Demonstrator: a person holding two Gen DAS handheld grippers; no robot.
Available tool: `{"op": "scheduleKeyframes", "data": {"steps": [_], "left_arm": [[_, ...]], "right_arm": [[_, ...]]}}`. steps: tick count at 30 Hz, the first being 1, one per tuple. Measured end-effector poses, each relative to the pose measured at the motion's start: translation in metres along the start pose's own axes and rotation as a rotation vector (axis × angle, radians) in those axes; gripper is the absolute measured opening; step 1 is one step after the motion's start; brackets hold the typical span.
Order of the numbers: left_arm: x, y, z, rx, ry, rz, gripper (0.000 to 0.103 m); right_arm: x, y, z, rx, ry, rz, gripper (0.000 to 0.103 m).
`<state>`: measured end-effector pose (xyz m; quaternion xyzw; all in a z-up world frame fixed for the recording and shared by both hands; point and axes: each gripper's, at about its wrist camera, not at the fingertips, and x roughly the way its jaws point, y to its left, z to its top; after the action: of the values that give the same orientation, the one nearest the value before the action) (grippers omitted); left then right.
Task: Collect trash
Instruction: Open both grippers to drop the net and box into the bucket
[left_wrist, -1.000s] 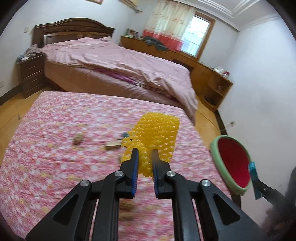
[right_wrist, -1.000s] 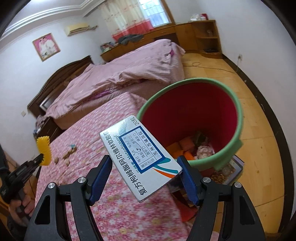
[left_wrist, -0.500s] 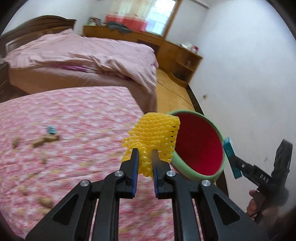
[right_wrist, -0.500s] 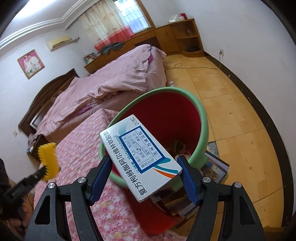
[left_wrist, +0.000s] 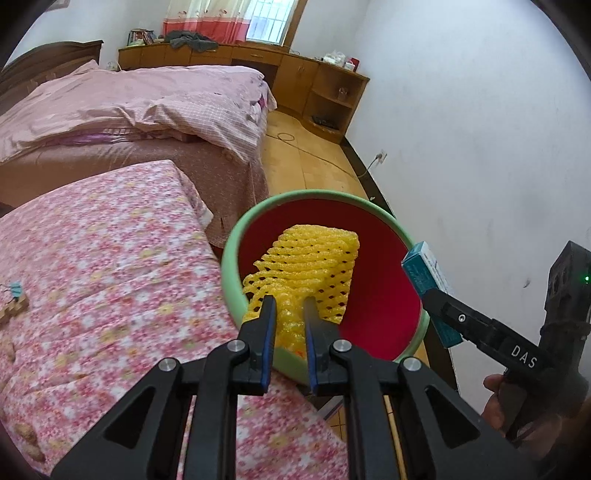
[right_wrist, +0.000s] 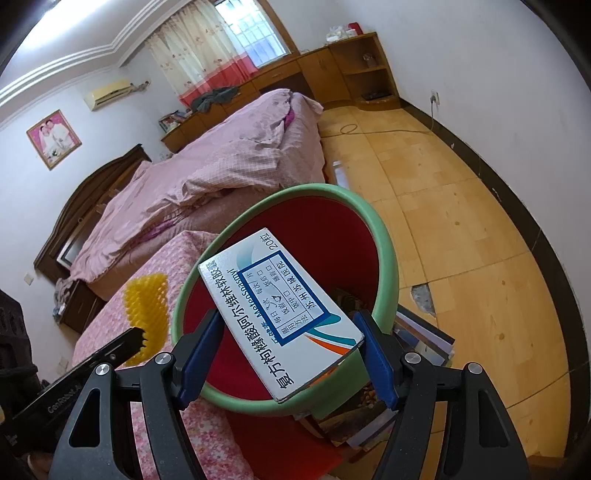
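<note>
Two claws are busy over the bin. Left claw (left_wrist: 290, 308) is clenched on a yellow foam fruit net (left_wrist: 306, 269), pinching its bunched lower end; the net's long axis runs forward and up from the fingertips, fanning wider toward its far end, and it hangs over the mouth of the green-rimmed red trash bin (left_wrist: 236, 258). Right claw (right_wrist: 288, 332) grips a white and blue medicine box (right_wrist: 277, 314) across its width, jaws standing wide, pads against both long sides. The box lies flat-face up, its long axis running diagonally away from the claw, far end tipped upward, above the bin's (right_wrist: 384, 258) opening. Beside the bin stands the table (left_wrist: 110, 277) under a pink floral cloth, with small scraps (left_wrist: 14, 306) at its left edge. Behind, a bed (left_wrist: 129, 110) with a pink quilt.
</note>
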<state>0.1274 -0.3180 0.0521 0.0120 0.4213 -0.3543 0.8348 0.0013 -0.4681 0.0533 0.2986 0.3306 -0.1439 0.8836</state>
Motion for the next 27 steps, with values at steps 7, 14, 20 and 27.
{"op": "scheduleKeyframes", "data": {"steps": [7,14,20,27], "left_arm": [[0.013,-0.002,0.0,0.004,0.01,0.019,0.029],[0.018,-0.003,0.002,0.011,0.005,0.04,0.047],[0.012,-0.007,0.001,0.014,-0.01,0.023,0.048],[-0.01,-0.007,0.001,0.013,-0.055,0.021,0.055]], "right_arm": [[0.005,-0.009,0.001,0.018,0.013,-0.002,0.074],[0.005,-0.009,-0.001,0.018,0.007,-0.007,0.074],[-0.002,-0.006,0.0,0.007,-0.015,0.0,0.075],[-0.014,-0.004,0.0,0.012,-0.04,-0.006,0.075]]}}
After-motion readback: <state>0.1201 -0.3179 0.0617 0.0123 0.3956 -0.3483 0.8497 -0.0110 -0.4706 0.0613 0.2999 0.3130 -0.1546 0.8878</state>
